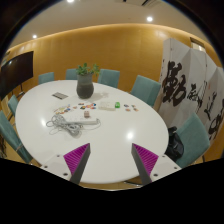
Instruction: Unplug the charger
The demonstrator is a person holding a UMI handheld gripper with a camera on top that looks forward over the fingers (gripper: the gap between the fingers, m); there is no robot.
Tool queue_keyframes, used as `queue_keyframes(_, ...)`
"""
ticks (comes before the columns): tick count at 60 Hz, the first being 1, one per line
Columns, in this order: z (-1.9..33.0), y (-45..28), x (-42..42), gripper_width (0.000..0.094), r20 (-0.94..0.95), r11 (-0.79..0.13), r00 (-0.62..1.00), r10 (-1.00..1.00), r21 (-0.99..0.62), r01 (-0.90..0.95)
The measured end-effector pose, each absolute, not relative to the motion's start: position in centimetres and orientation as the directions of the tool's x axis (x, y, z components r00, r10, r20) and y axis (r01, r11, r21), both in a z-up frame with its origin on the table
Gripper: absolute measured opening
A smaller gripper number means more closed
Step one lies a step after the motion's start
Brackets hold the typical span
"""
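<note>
A white charger with its coiled white cable [66,123] lies on the round white table [110,145], ahead and left of my fingers. Small items lie beside it [90,112]. My gripper [111,160] is open and empty, its magenta pads spread wide above the table's near edge. The finger pads [77,156] show at either side, with bare tabletop between them. The charger is well beyond the fingertips.
A potted plant [85,82] stands at the table's far middle. Small cards and objects [118,105] lie near it. Teal chairs [146,89] ring the table. A white screen with black calligraphy [190,85] stands at the right. A dark screen [16,70] hangs at left.
</note>
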State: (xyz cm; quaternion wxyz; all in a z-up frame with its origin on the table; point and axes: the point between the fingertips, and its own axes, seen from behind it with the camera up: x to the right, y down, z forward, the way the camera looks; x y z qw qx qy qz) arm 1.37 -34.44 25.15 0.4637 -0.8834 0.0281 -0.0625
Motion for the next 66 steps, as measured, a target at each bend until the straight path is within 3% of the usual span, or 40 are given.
queue_keyframes(6,24.3,-34.6,1.5,0.0865,0.084,-0.594,0.991,-0.101,-0.805,0.007)
queue_keyframes(20,18.5,-28.3,-2.0,0.0874,0.077,-0.625,0.995,-0.063,-0.781,0.021)
queue_keyframes(45,8.0,1.7,-10.5,0.0858,0.036,-0.51,0.999,-0.025,-0.86,0.018)
queue_keyframes(56,3.4,8.7,-11.4,0.0701,-0.009,-0.557,0.999,-0.037,-0.83,-0.028)
queue_keyframes(58,2.8,9.2,-11.4,0.0629,-0.012,-0.567,0.999,-0.038,-0.823,-0.031)
queue_keyframes(62,2.5,10.1,-10.9,0.0385,0.016,-0.56,0.999,-0.048,-0.828,-0.014)
queue_keyframes(66,2.2,10.3,-11.2,0.0341,0.032,-0.559,0.999,-0.034,-0.829,0.008)
